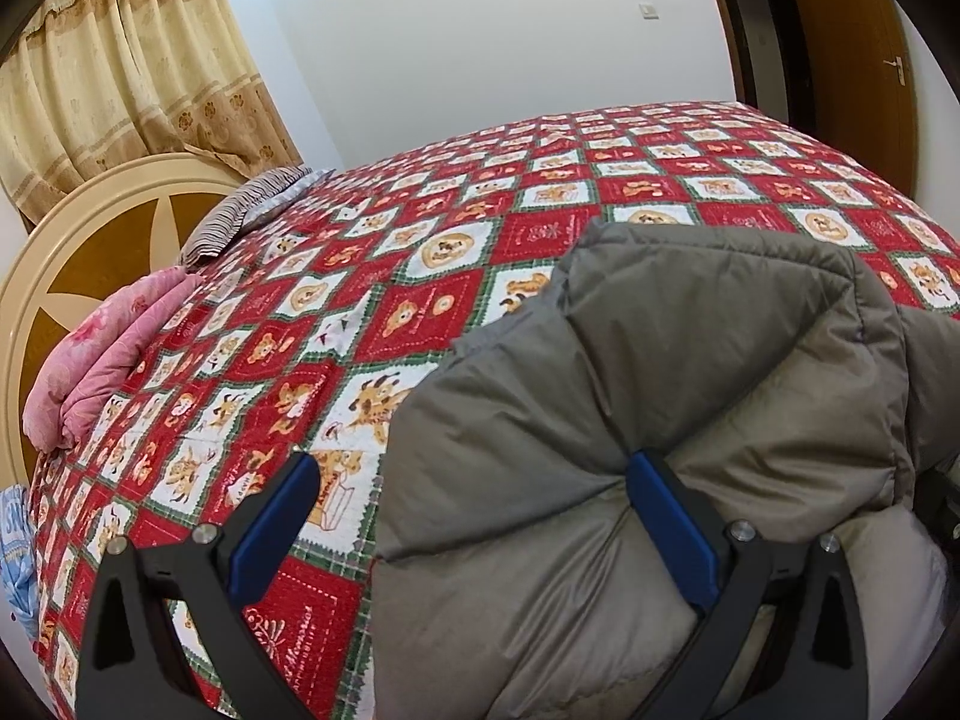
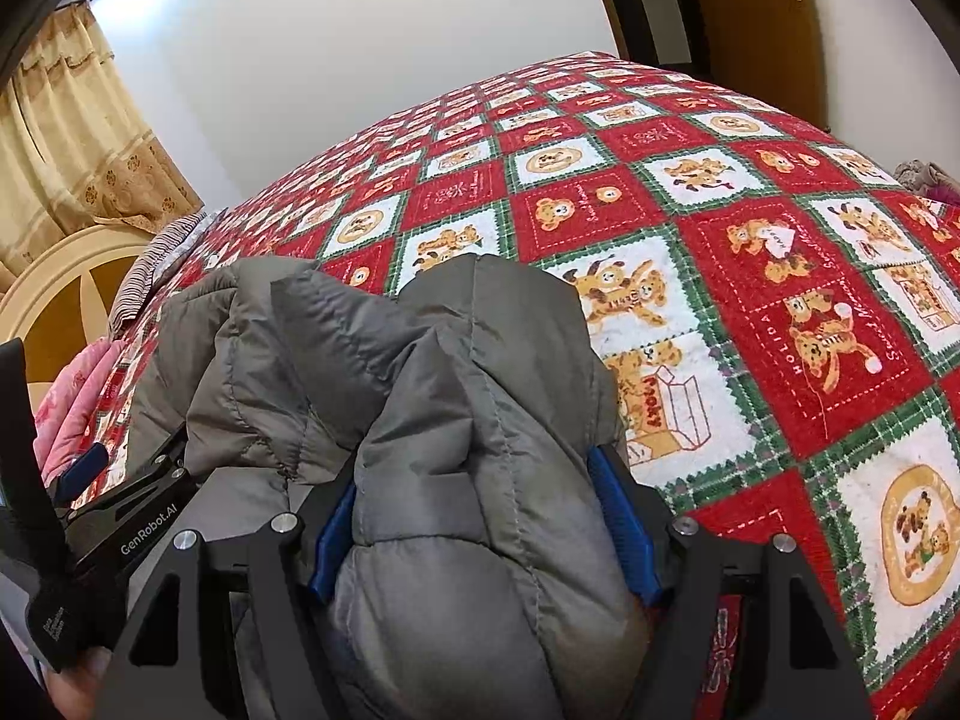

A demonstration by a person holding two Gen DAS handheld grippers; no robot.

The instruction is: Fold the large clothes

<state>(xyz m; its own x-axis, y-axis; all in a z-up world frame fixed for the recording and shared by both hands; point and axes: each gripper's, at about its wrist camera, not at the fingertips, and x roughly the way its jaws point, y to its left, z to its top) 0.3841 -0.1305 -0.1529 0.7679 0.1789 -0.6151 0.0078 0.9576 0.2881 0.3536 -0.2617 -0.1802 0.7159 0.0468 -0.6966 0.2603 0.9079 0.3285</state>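
Note:
A grey padded jacket (image 1: pixel 690 372) lies bunched on the red, white and green bear-pattern bedspread (image 1: pixel 420 240). My left gripper (image 1: pixel 474 474) is open: its right blue pad (image 1: pixel 672 534) presses into the jacket, its left pad (image 1: pixel 276 522) stands free over the bedspread. In the right wrist view my right gripper (image 2: pixel 480 498) has a thick fold of the jacket (image 2: pixel 456 420) between both blue pads (image 2: pixel 624 528), squeezed at the sides. The left gripper (image 2: pixel 114 510) shows at the left of that view, beside the jacket.
A pink folded quilt (image 1: pixel 102 360) and a striped pillow (image 1: pixel 240 210) lie by the cream round headboard (image 1: pixel 72 240) at left. Curtains (image 1: pixel 120 72) hang behind. A wooden door (image 1: pixel 852 60) stands at far right. Bare bedspread (image 2: pixel 780 240) stretches beyond the jacket.

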